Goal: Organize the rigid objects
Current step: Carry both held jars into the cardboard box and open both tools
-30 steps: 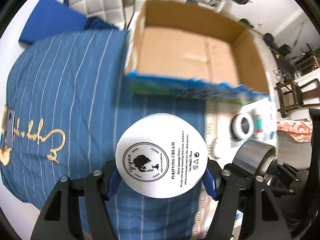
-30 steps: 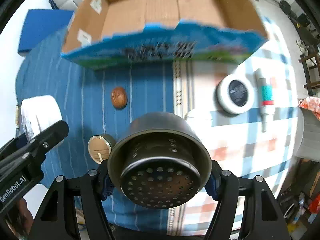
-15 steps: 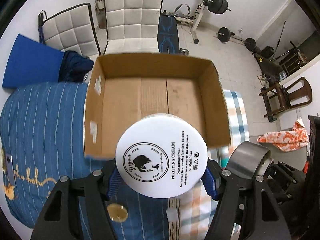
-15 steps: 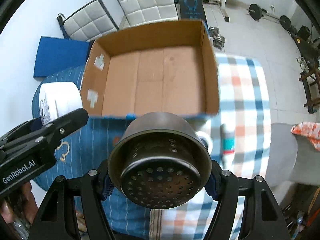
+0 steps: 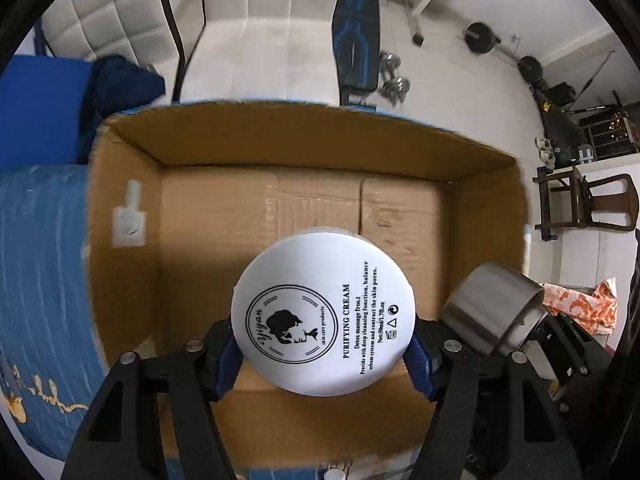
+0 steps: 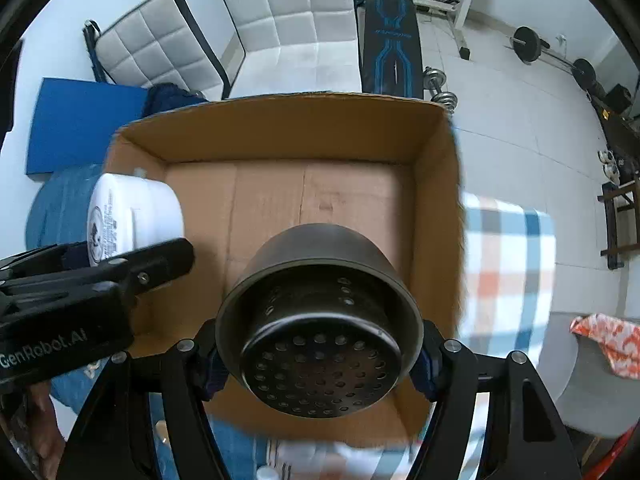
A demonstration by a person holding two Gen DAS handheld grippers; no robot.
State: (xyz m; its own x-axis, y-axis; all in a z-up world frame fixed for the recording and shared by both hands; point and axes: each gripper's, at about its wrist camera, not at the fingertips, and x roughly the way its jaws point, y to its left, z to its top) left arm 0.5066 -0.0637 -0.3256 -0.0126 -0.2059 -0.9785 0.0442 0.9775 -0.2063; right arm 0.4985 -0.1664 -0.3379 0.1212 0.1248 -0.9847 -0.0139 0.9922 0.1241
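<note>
While both claws point down over the open brown corrugated cardboard box (image 5: 320, 208), each grips sth round. Left gripper (image 5: 322, 354), blue pads clamped on a smooth white plastic cream jar (image 5: 323, 314) w/ black printed label. Right gripper (image 6: 318, 354), about half open, squeezes a dark metal perforated cup (image 6: 320, 320), holes in its base. Box near wall is hidden behind the fingers; edges are blurry.
</note>
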